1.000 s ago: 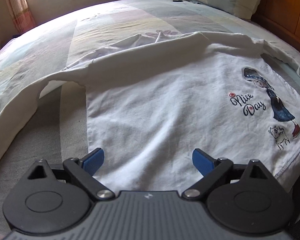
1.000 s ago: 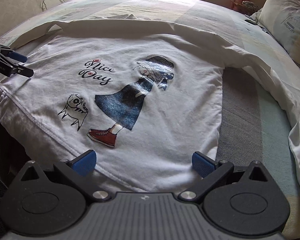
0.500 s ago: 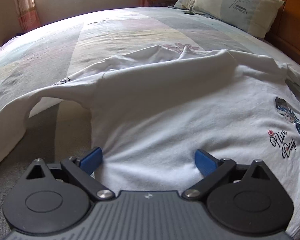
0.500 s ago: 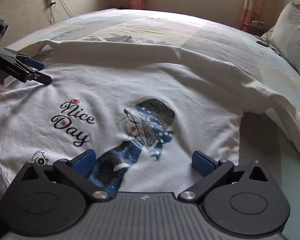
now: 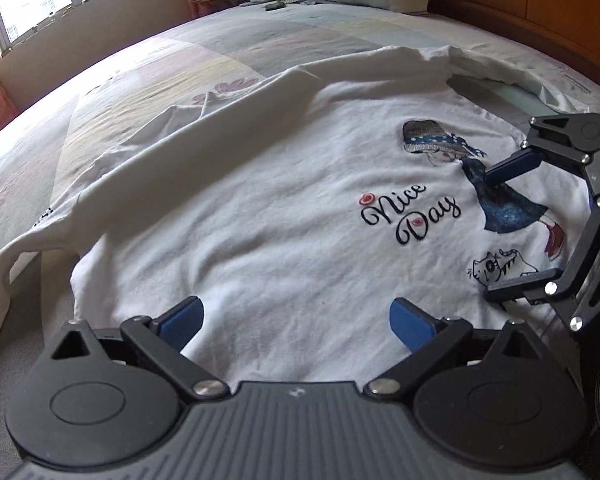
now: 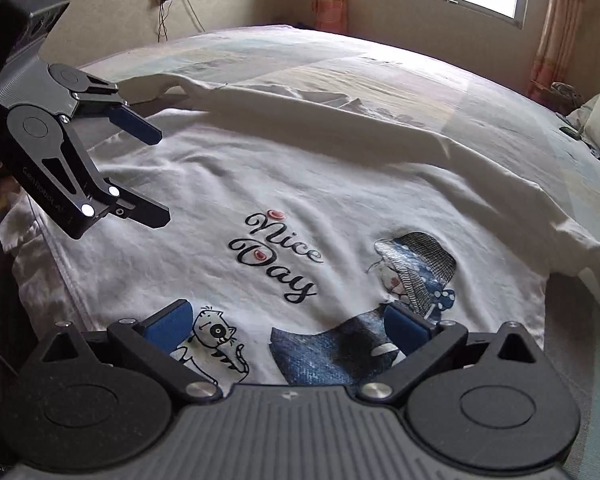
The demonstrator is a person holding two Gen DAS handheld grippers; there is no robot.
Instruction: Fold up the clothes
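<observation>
We hold both grippers, left (image 5: pixel 296 320) and right (image 6: pixel 286 324), wide apart and empty over the shirt (image 5: pixel 284 216), spread print-up on the bed (image 5: pixel 228 44). Pinching one layer could wrinkle our fold

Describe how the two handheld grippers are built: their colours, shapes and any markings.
Both the left gripper and the right gripper have ribbed grey bodies, black linkage arms with round discs and silver screws, and blue pads on the fingers. White lettering runs along one left arm.
</observation>
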